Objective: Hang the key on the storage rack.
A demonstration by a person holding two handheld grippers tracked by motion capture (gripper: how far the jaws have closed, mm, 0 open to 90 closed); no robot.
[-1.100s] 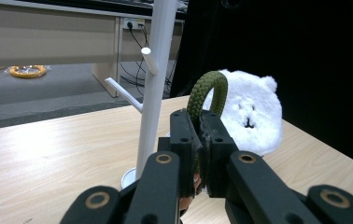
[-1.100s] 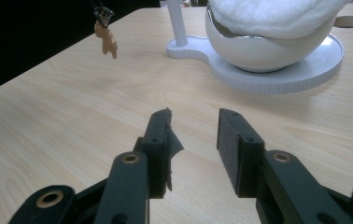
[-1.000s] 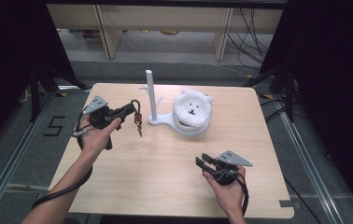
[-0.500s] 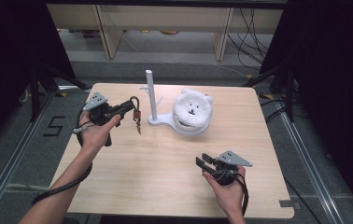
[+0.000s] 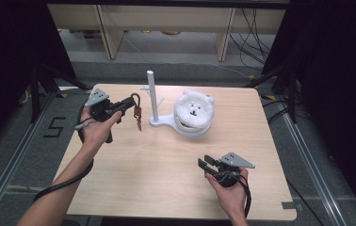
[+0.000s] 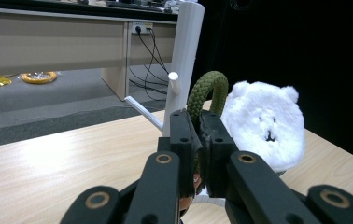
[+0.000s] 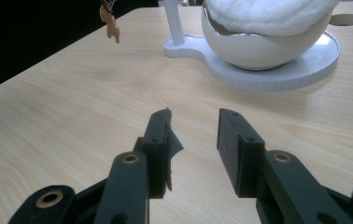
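The left gripper is clamped on one olive-green cord loop with one brown pendant. The right gripper stands apart, holding nothing. One white peg stand carries one white fluffy bear-face plush.

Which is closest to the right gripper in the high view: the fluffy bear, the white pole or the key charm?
From the right gripper:
1. Fluffy white bear, in its bowl, just beyond.
2. White pole, left of the bear.
3. Key charm, hanging from the left gripper, farthest left.
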